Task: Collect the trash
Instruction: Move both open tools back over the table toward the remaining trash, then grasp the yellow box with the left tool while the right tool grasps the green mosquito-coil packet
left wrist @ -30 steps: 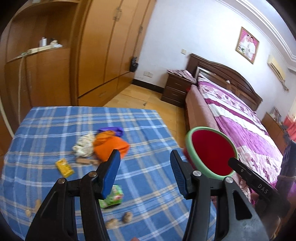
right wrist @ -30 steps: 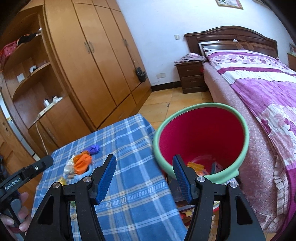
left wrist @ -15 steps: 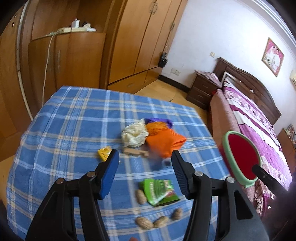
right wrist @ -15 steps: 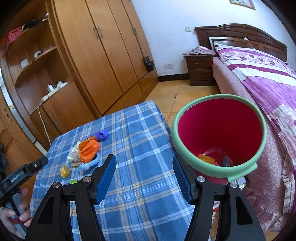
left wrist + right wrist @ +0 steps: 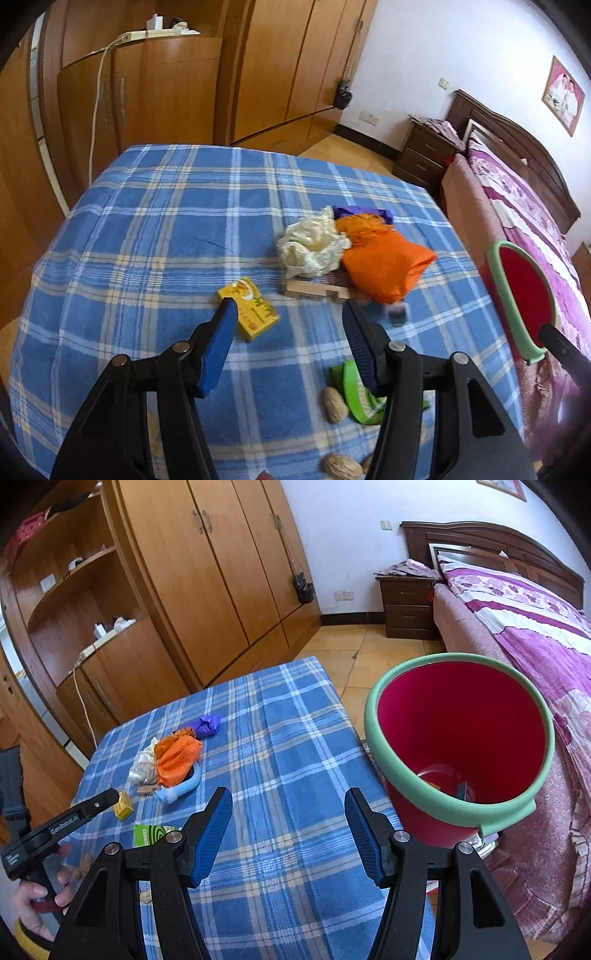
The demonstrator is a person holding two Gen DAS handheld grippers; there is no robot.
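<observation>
Several scraps litter the blue plaid tablecloth [image 5: 155,221]: a flat yellow packet [image 5: 249,306], orange crumpled bag [image 5: 384,264], green wrapper [image 5: 351,384]. The left gripper [image 5: 288,343] hovers spread above the packet; next it should descend and pinch. The right gripper [image 5: 288,830] waits spread beside the green-rimmed red bucket [image 5: 406,775].

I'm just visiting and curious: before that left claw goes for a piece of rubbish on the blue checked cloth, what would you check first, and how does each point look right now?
1. Left gripper open and empty: ok, jaws spread with nothing between them.
2. Right gripper open and empty: ok.
3. Trash within view: ok, the yellow packet lies beside the left blue finger, the green wrapper below the right one.
4. Yellow packet free of the pile: ok, it lies apart from the orange bag.
5. Red bin open: ok, beside the table.
6. Gripper height above the cloth: cannot tell.
</observation>
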